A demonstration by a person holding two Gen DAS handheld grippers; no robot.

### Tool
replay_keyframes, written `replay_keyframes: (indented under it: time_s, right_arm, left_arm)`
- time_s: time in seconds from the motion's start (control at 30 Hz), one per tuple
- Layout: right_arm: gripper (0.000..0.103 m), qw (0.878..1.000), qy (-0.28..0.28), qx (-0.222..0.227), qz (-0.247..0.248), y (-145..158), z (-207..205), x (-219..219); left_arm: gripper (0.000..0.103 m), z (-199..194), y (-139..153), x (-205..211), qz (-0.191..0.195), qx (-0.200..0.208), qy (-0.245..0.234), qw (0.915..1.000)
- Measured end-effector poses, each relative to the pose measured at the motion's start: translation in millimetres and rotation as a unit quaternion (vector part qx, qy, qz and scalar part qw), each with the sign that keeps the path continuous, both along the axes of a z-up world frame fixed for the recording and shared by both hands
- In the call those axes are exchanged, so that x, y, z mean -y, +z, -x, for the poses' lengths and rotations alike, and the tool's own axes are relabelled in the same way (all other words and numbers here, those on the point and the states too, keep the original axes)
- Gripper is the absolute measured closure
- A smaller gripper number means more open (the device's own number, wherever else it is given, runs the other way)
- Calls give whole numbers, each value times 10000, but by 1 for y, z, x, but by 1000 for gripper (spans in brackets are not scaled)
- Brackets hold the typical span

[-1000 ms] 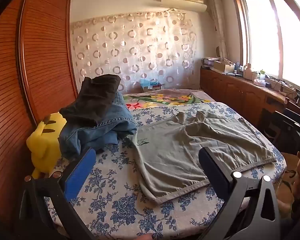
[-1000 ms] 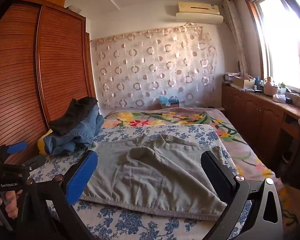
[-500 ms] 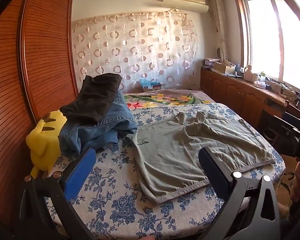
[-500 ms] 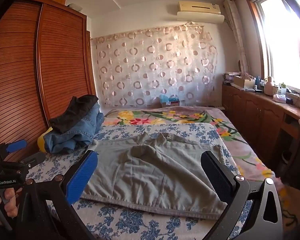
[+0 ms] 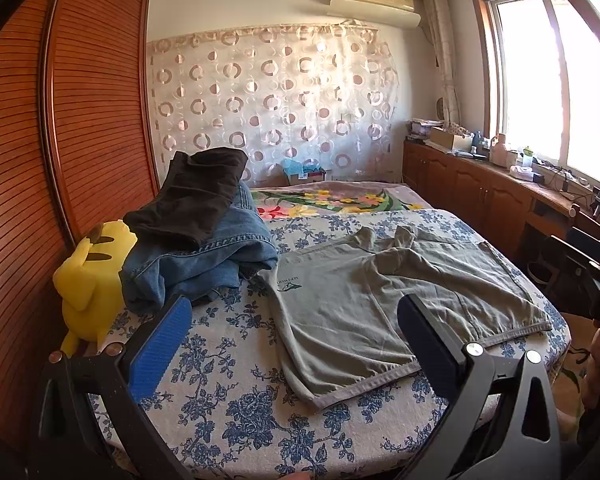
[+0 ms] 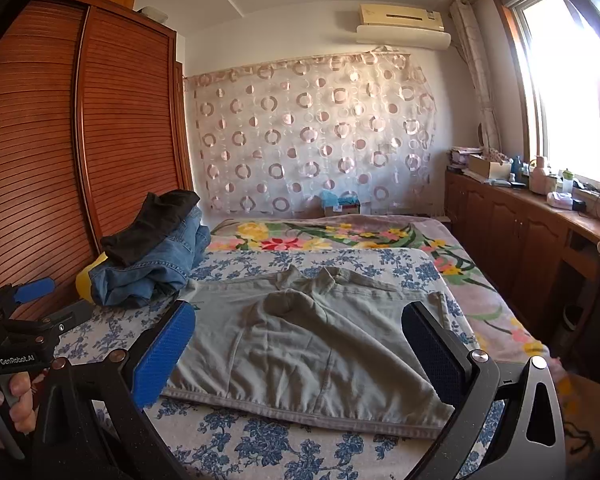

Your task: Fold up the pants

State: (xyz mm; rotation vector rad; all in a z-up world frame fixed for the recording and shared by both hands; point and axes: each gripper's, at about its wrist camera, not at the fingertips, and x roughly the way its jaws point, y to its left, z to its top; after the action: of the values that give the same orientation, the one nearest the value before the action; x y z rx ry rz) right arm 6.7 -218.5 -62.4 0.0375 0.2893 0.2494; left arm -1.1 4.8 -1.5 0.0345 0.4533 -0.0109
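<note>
Grey-green cotton pants [image 6: 304,344] lay flat on blue-floral bedsheet [image 6: 284,452]; jeans pile [image 6: 156,264] at 10 o'clock | left gripper [image 5: 292,344] spread wide, empty | right gripper [image 6: 296,348] spread wide, empty

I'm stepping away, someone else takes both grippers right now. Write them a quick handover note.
Left gripper: open, empty, above the near bed edge.
Right gripper: open, empty, facing the pants.
Grey-green pants: spread flat on the blue floral bedspread, no fold visible.
Jeans with a dark garment on top lie piled at the left, by a yellow plush toy.
Done: pants laid out. Left: all the folding.
</note>
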Motion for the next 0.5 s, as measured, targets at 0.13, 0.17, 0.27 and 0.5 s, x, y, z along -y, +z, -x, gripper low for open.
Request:
replay_keyframes:
  time_s: [0.13, 0.17, 0.27, 0.5]
  right_arm:
    - [0, 10000, -14, 3, 3, 0, 0, -1]
    - [0, 10000, -15, 3, 5, 0, 0, -1]
    - [0, 10000, -14, 8, 6, 0, 0, -1]
    - [0, 10000, -5, 18, -5, 0, 1, -1]
  left_arm:
    - [0, 1, 2, -1, 9, 25, 5, 10000]
    - [0, 1, 2, -1, 6, 28, 5, 10000]
    - [0, 1, 3, -1, 16, 23, 0, 10000]
    - [0, 1, 3, -1, 13, 30, 5, 10000]
